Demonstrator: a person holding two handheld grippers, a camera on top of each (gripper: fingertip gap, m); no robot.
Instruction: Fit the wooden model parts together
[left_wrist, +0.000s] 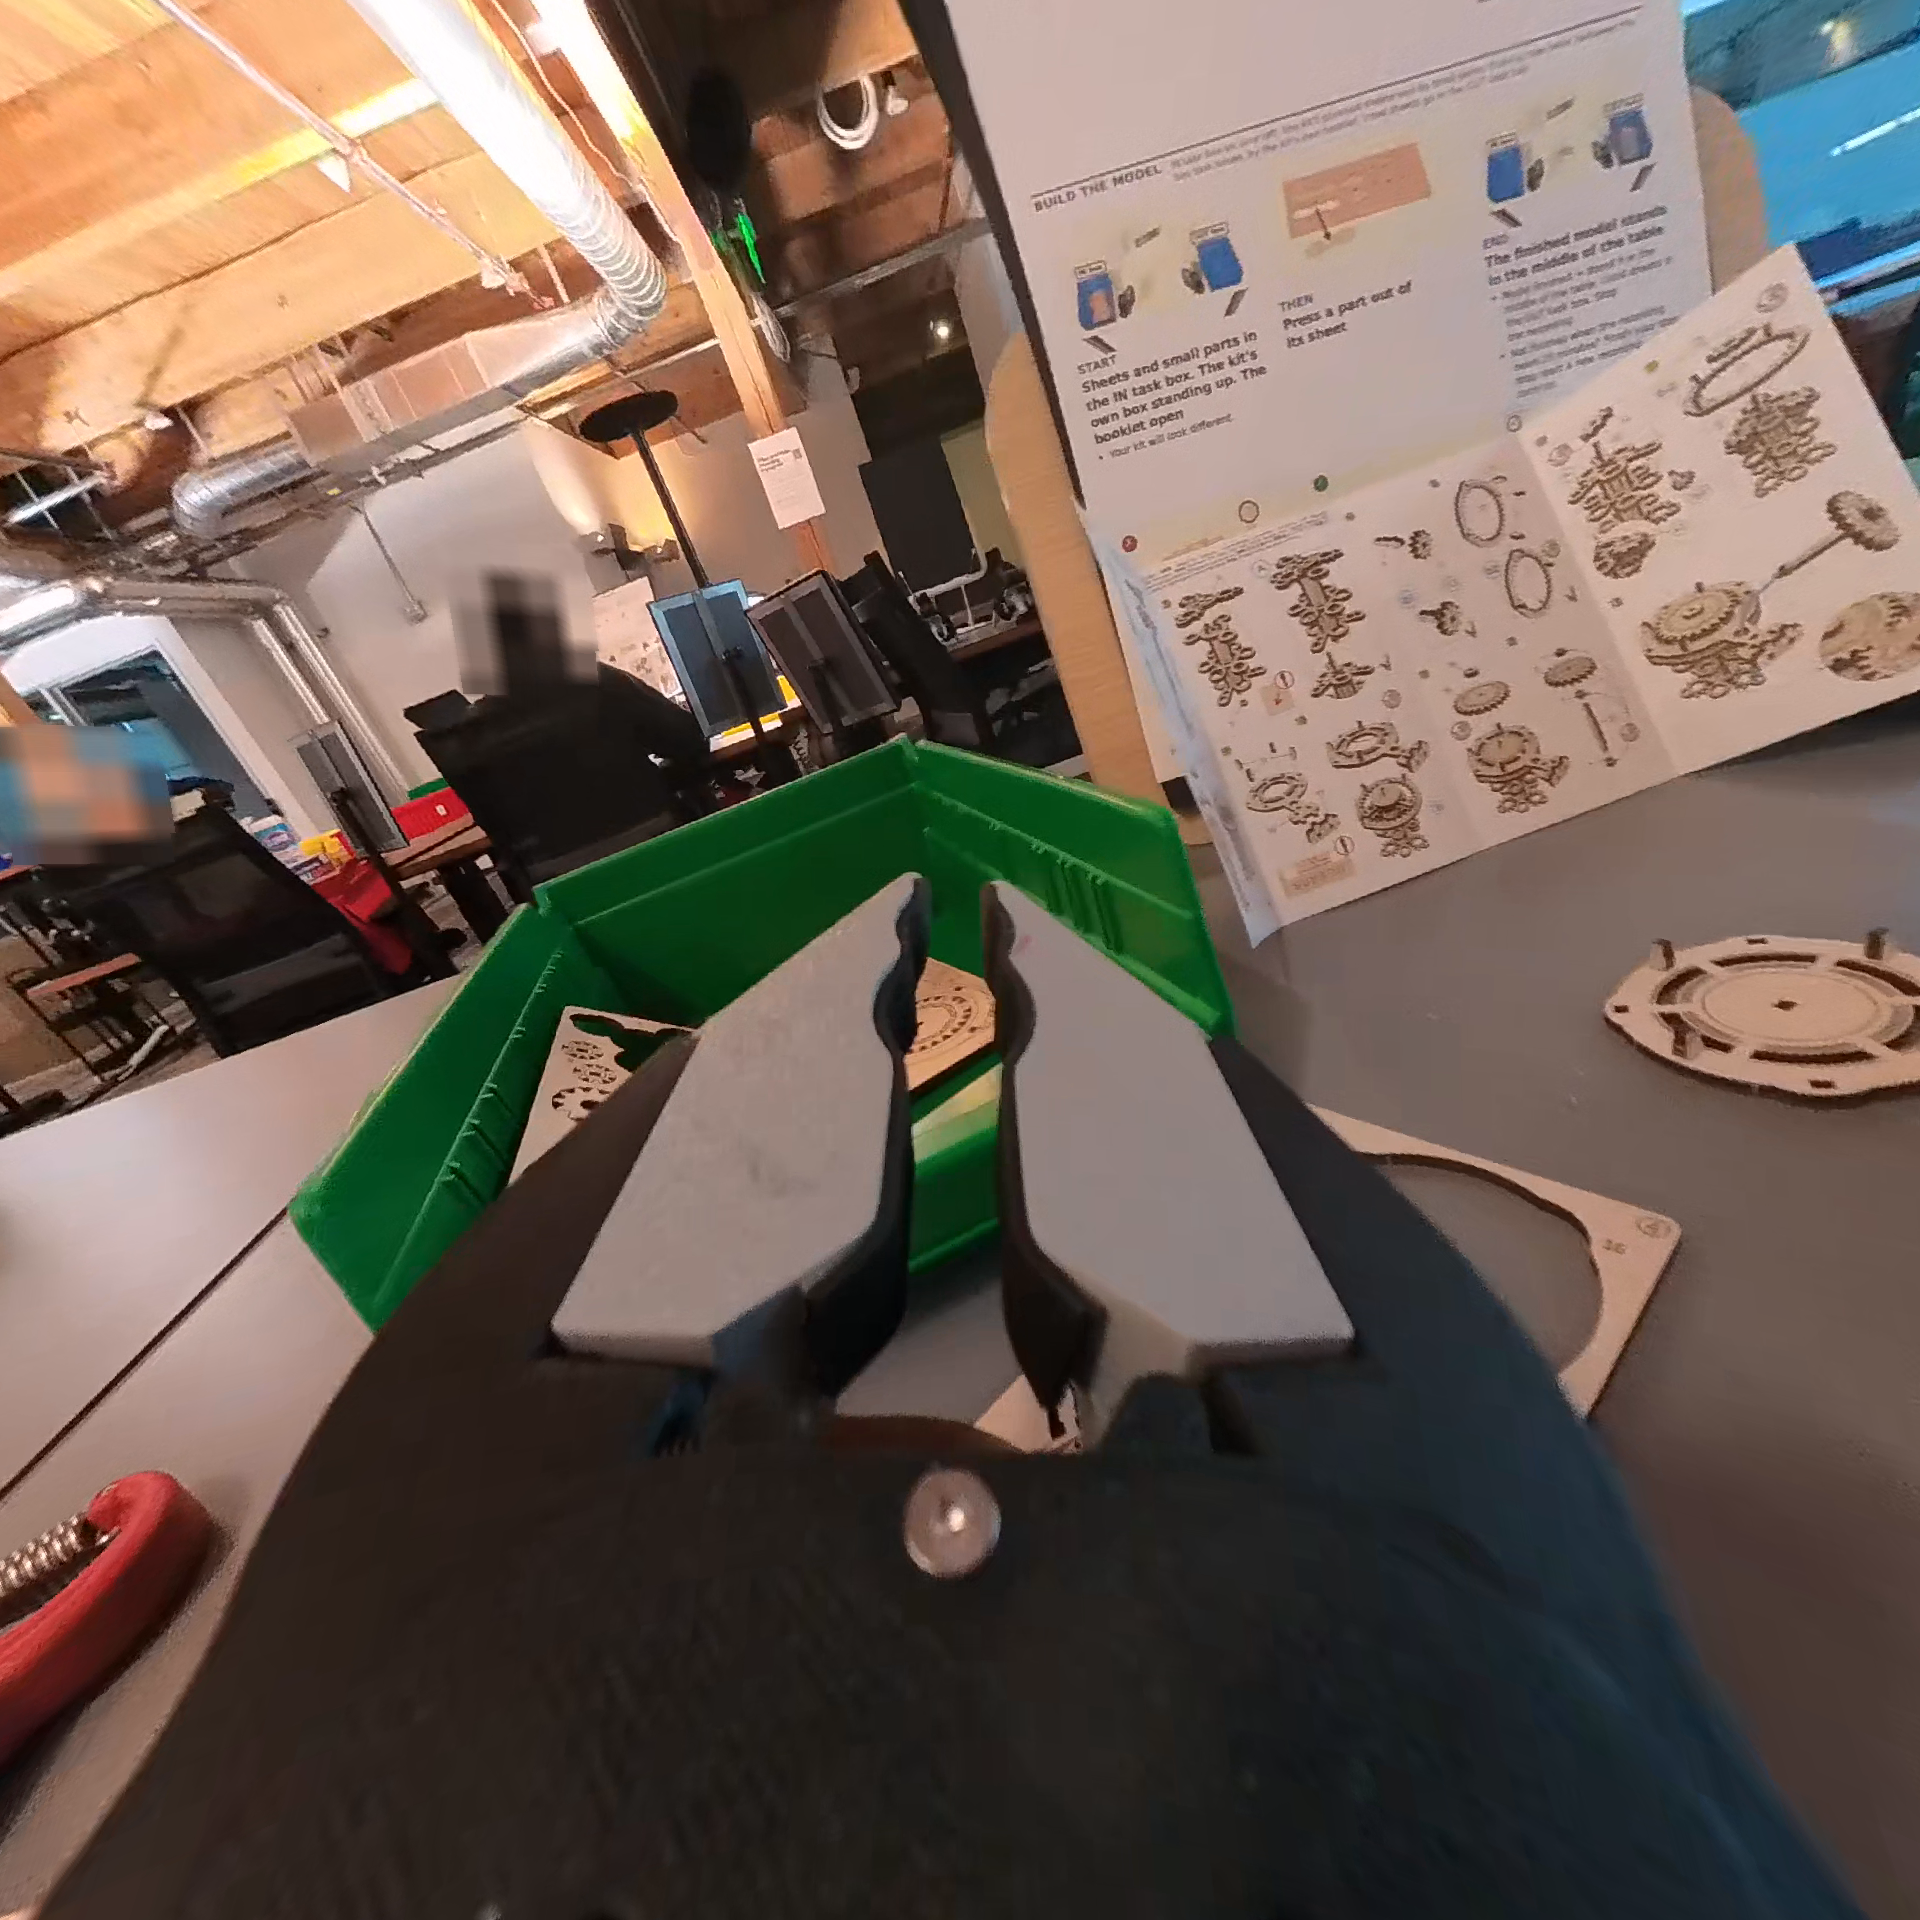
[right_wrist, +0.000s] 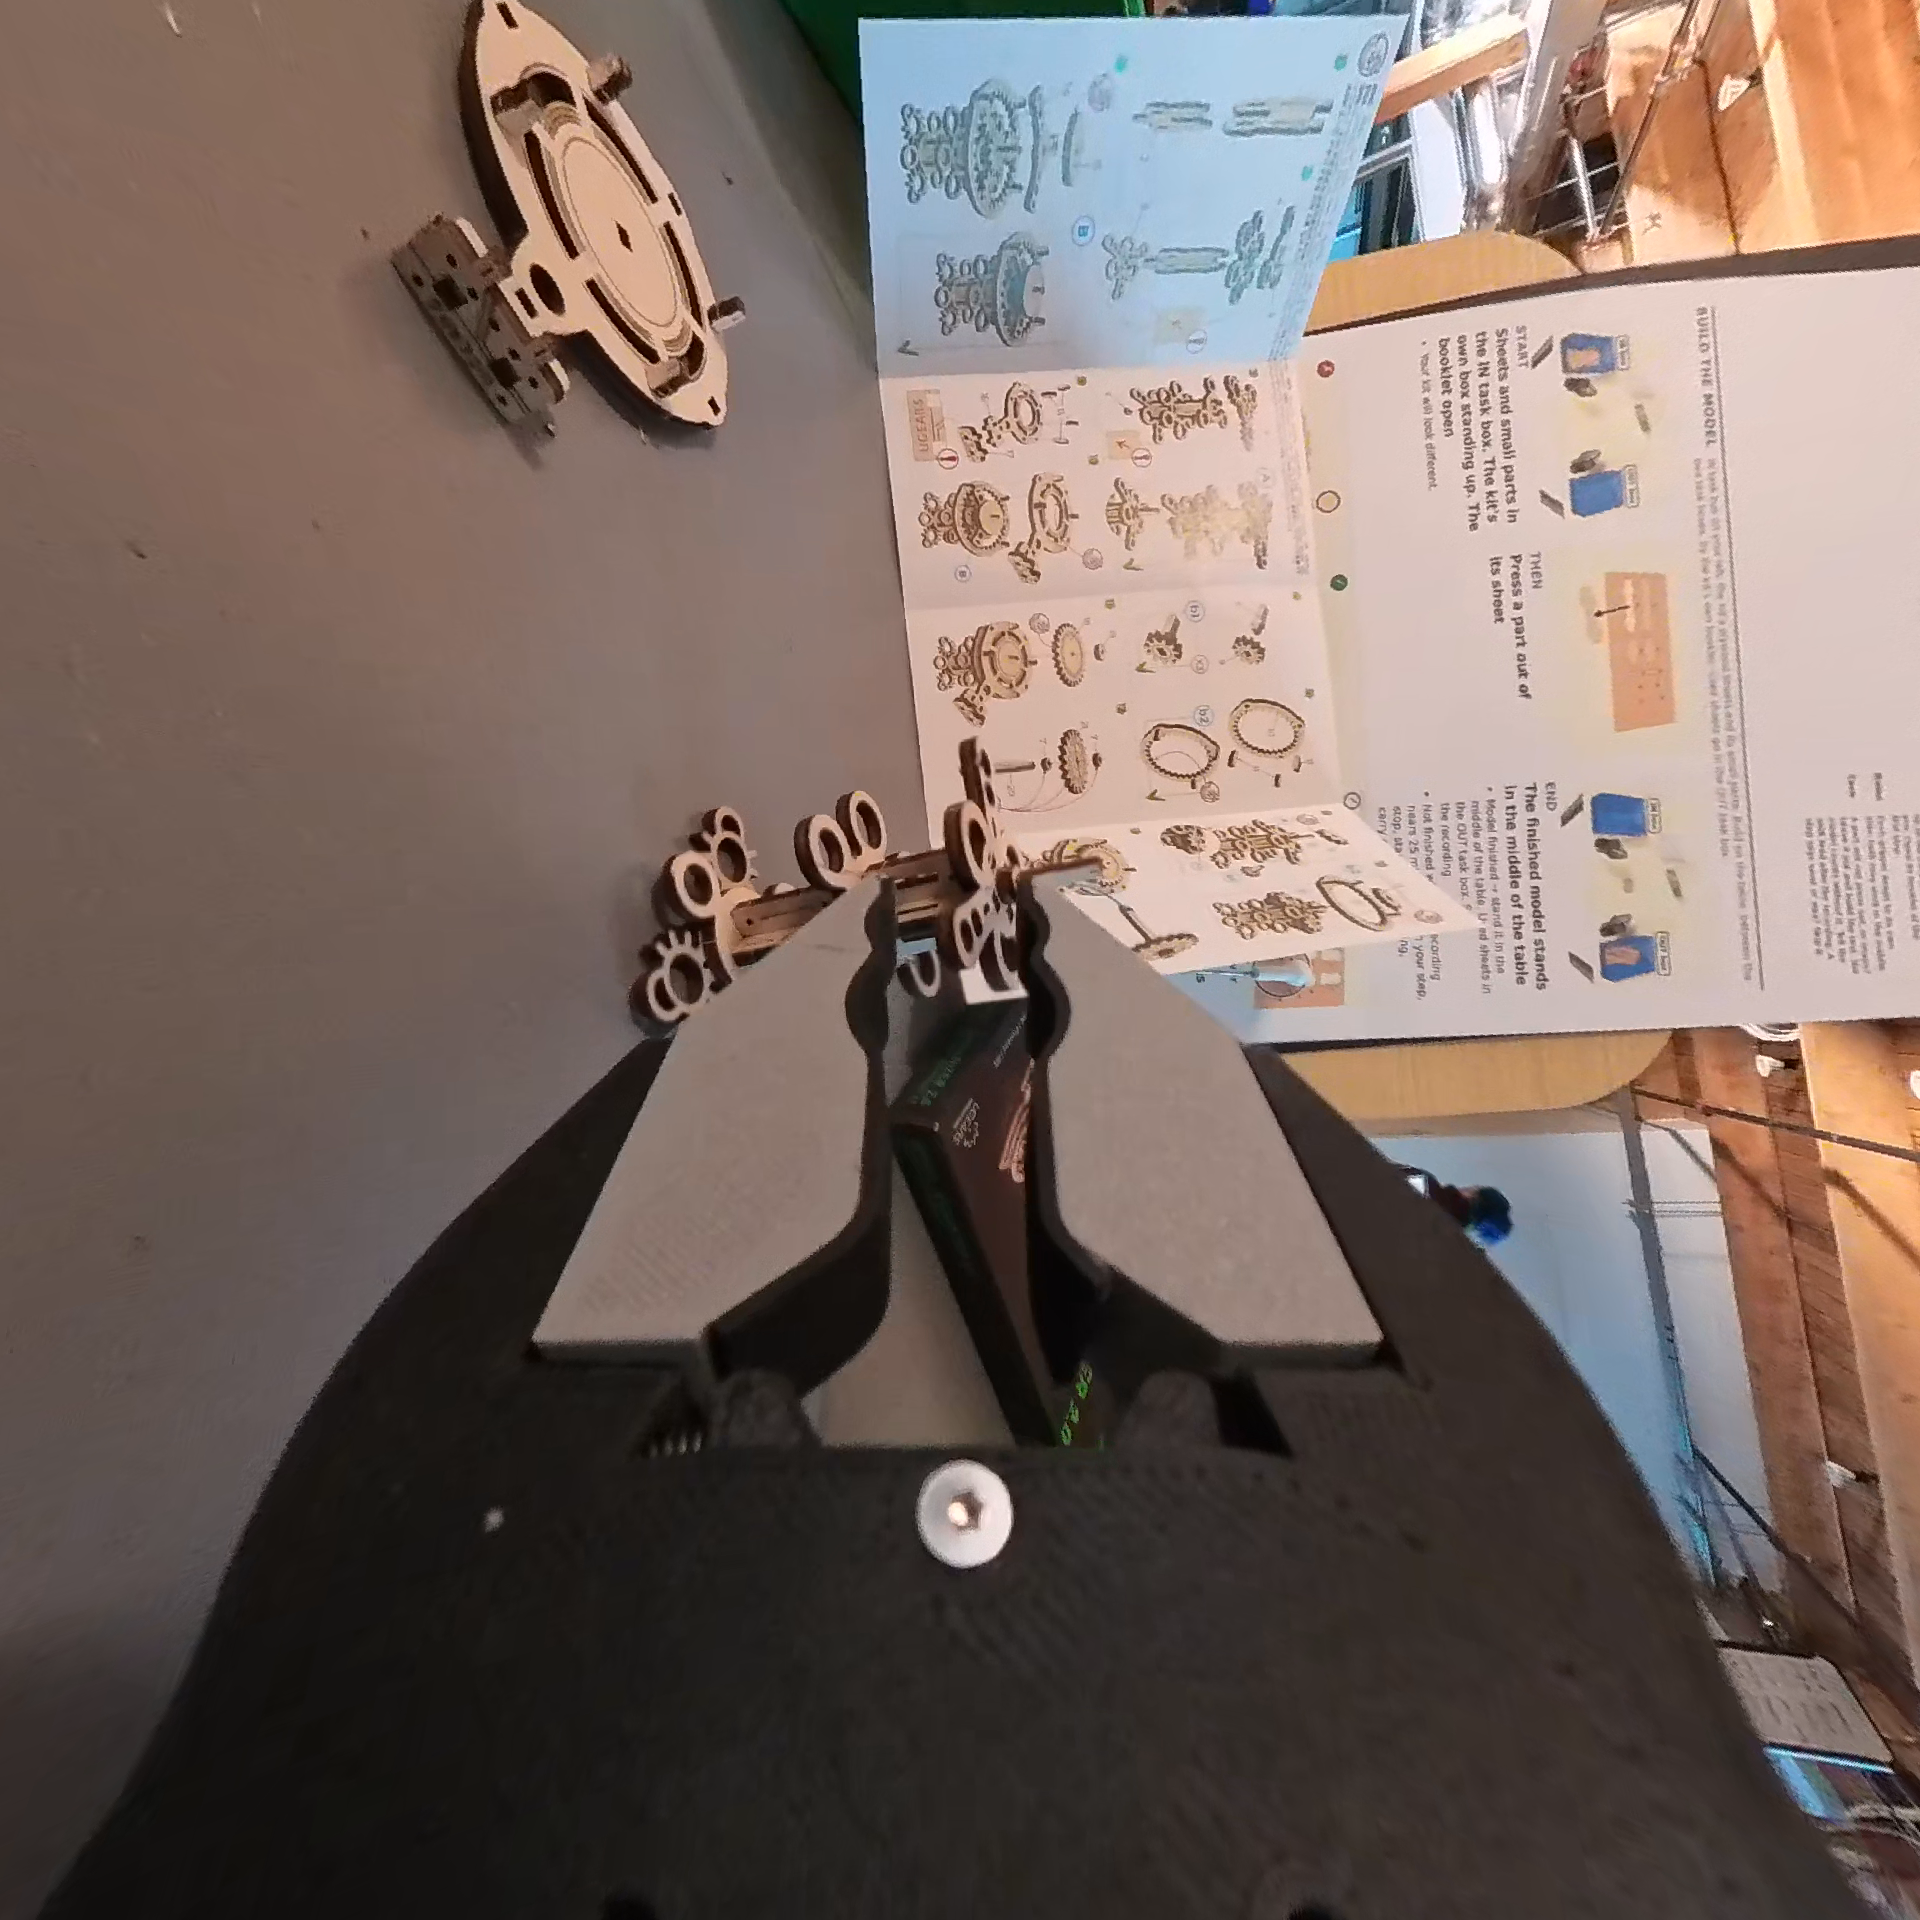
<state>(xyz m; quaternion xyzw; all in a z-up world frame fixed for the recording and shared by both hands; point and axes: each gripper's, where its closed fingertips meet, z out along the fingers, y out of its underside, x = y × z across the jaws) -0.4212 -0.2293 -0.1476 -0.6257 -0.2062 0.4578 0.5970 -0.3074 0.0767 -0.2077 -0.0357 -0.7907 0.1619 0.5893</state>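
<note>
The right gripper (right_wrist: 951, 914) was closed on the pale wooden ringed-lobe stem assembly (right_wrist: 831, 883) — evidently ready for mounting. The left gripper (left_wrist: 951, 925) hovered slightly parted, empty, over the green plastic bin (left_wrist: 727, 894). The round slotted wooden base (left_wrist: 1777, 1013) lay far right — alignment over it seemed the next requirement.

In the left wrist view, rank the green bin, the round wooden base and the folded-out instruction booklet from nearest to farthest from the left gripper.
1. Green bin: directly under the left gripper fingertips, which hover over its opening.
2. Round wooden base: on the table, off to the right.
3. Instruction booklet: standing behind the base, right rear.
</note>
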